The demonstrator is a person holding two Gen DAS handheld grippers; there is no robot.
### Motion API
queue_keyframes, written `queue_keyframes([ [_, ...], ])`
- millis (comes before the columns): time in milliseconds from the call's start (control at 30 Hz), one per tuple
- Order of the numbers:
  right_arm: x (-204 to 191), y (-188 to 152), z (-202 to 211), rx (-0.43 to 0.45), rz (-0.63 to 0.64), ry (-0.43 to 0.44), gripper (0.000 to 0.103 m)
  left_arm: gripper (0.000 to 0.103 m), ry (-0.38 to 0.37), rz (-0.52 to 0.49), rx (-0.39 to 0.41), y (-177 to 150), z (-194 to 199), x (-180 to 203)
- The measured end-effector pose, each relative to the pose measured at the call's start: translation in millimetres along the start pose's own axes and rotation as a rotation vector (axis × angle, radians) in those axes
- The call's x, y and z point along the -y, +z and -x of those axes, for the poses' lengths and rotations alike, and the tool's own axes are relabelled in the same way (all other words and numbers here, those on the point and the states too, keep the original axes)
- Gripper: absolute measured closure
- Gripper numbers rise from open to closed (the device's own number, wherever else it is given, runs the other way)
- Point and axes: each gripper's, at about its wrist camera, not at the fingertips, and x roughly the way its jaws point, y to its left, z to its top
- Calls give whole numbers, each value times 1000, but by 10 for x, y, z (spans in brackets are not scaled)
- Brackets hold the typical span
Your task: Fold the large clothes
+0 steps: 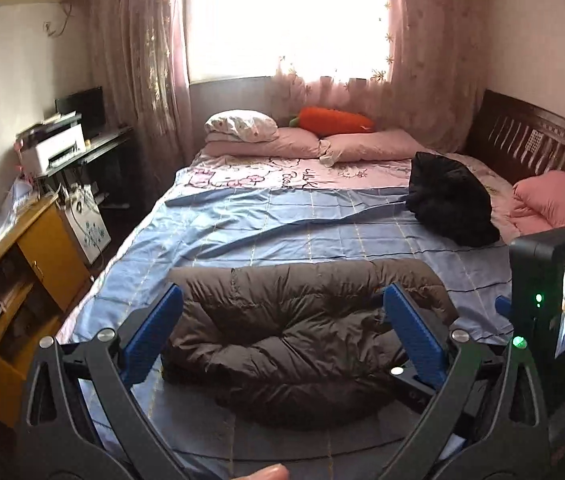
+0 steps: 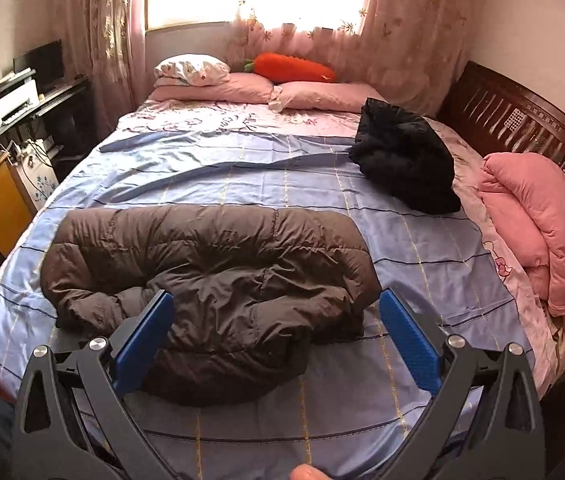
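The left hand-held gripper (image 1: 282, 328) hangs over the near edge of the bed, its blue fingers (image 1: 154, 334) spread wide with nothing between them. The right hand-held gripper (image 2: 278, 336) is level beside it, equally wide and holding nothing.

Blown-out window (image 1: 286, 20) backlight, dim foreground, fisheye-bent edges, dark corners

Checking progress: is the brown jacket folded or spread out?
Folded. The brown jacket lies doubled into a compact bundle on the bed, no sleeves spread out.
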Motion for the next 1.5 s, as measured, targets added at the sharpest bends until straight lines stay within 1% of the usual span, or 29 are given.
queue_keyframes([
  [67, -20, -10, 79, 11, 6, -2, 1, 2, -7, 11, -7, -22, 20, -21],
  [200, -52, -26, 180, 25, 5, 3, 1, 2, 10, 3, -1, -45, 78, -27],
  [333, -97, -36, 234, 32, 6, 7, 1, 2, 6, 4, 15, -50, 140, -59],
  [467, -117, -46, 272, 36, 3, 13, 1, 2, 12, 2, 14, -55, 146, -46],
  [800, -142, -62, 297, 38, 6, 13, 1, 2, 12, 9, 6, -52, 173, -103],
  [1500, -182, -74, 348, 43, 0, 18, 1, 2, 16, 16, -1, -56, 154, -98],
])
